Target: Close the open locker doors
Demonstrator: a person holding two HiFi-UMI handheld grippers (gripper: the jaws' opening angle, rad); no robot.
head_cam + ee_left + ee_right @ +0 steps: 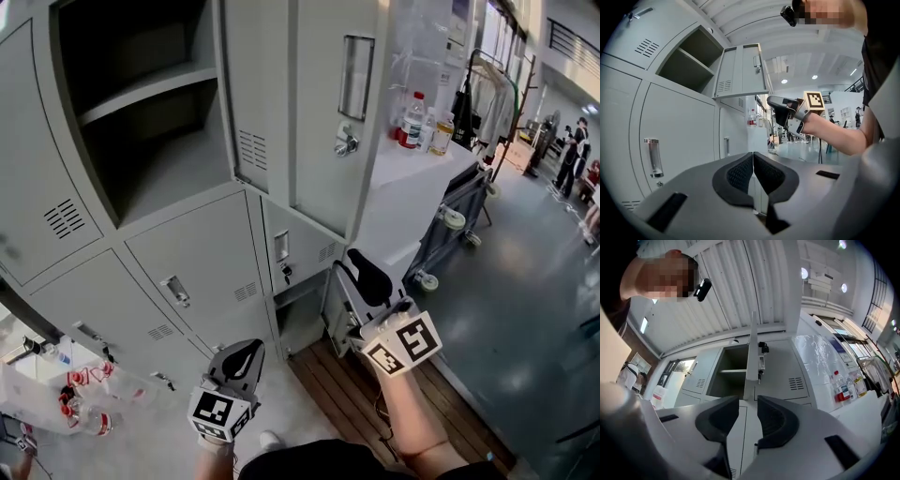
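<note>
A bank of grey lockers fills the left of the head view. One upper locker stands open: its door swings out toward me, and the compartment behind it holds one shelf and nothing else. The lower doors look closed. My right gripper is below the open door's bottom edge and apart from it. In the right gripper view that gripper is open, with the door's edge beyond the gap and nothing between the pads. My left gripper is low by the bottom lockers; its jaws are shut on nothing.
A white counter right of the lockers carries bottles. A wheeled cart and a clothes rack stand beyond it, with people far off. Wooden slats lie under my right arm. Bottles lie at lower left.
</note>
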